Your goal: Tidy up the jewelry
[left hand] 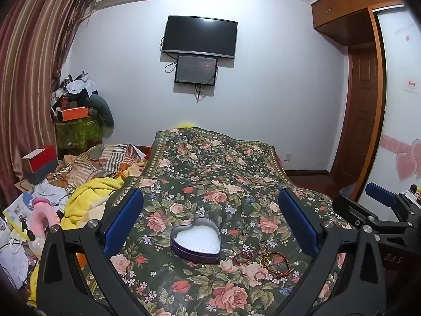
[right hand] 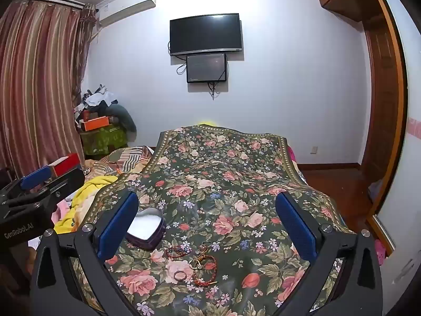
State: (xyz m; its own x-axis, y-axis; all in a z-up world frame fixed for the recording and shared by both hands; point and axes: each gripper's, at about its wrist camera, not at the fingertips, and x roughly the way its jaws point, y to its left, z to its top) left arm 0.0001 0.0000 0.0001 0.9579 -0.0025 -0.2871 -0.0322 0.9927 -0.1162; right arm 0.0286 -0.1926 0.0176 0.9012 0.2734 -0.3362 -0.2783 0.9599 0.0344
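Observation:
A heart-shaped purple tin [left hand: 196,239] with a white lining lies open on the floral bedspread [left hand: 210,173]; it also shows in the right wrist view [right hand: 146,227], partly behind the left finger. To its right lie a red bead bracelet [left hand: 243,256], a gold ring clasp [left hand: 265,261], a red braided cord bracelet [left hand: 282,264] and a small ring [left hand: 260,275]. In the right wrist view they are the bead bracelet [right hand: 176,251], the cord bracelet [right hand: 205,271] and the ring [right hand: 180,275]. My left gripper [left hand: 210,223] is open and empty above the tin. My right gripper [right hand: 208,223] is open and empty above the jewelry.
A yellow blanket [left hand: 89,200], striped bedding and clutter lie left of the bedspread. Red boxes [left hand: 42,158] stand by the striped curtain. A TV [left hand: 200,36] hangs on the far wall. A wooden wardrobe and door [left hand: 365,79] are at the right.

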